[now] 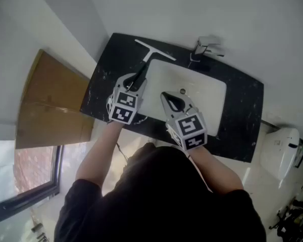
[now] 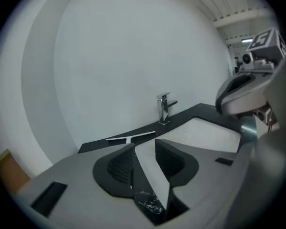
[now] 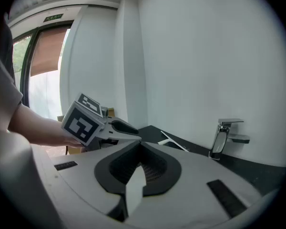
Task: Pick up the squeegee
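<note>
Squeegee lies flat on the black countertop, at the back left corner near the wall. Its white blade runs crosswise and its handle points back toward the person. Left gripper is low over the counter just short of the squeegee. In the left gripper view its jaws stand apart with nothing between them; only the counter edge and the white basin show through the gap, and the blade sits just beyond the tips. Right gripper is over the basin, beside the left one and well clear of the squeegee. Its jaw tips are together and hold nothing. Chrome faucet stands at the back of the counter, behind the basin.
</note>
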### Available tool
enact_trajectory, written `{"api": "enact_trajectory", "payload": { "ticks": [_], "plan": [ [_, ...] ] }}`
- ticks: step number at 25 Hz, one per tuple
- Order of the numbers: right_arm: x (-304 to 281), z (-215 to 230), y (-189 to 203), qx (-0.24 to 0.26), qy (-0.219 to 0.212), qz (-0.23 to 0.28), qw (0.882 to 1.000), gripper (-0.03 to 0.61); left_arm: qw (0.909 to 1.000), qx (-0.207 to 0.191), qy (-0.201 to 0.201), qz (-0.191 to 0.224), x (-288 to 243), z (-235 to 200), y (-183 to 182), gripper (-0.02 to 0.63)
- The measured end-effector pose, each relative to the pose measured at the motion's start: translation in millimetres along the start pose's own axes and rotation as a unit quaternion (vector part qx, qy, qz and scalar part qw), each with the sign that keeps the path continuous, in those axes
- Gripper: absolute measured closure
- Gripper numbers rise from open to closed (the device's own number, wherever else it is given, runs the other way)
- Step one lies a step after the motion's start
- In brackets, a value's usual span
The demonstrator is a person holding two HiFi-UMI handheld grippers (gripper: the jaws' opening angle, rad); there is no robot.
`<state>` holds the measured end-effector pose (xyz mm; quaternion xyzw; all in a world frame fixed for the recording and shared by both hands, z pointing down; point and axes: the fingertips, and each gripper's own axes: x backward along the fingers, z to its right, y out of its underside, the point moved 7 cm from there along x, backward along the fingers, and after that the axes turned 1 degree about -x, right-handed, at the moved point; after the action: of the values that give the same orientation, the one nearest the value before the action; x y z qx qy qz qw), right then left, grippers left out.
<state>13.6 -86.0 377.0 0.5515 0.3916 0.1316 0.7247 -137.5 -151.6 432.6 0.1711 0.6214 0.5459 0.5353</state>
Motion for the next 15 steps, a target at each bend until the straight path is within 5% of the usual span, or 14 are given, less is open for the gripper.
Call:
{"api": "enact_trajectory", "payload": {
  "ticks": [7, 15],
  "plan": [
    [-43.5, 16.7, -2.9, -0.014, 0.024, -0.021, 0.999, 0.571, 0.9997, -0.001, 0.013, -0.022, -71.5, -51.4, 16.2, 0.471],
    [-59.6, 35.3, 5.5, -0.031, 0.056, -0.040, 0.997, 0.571, 0.9967, 0.008, 0.044, -0.068, -130.5, -62.3, 44.5, 0.471]
  ]
}}
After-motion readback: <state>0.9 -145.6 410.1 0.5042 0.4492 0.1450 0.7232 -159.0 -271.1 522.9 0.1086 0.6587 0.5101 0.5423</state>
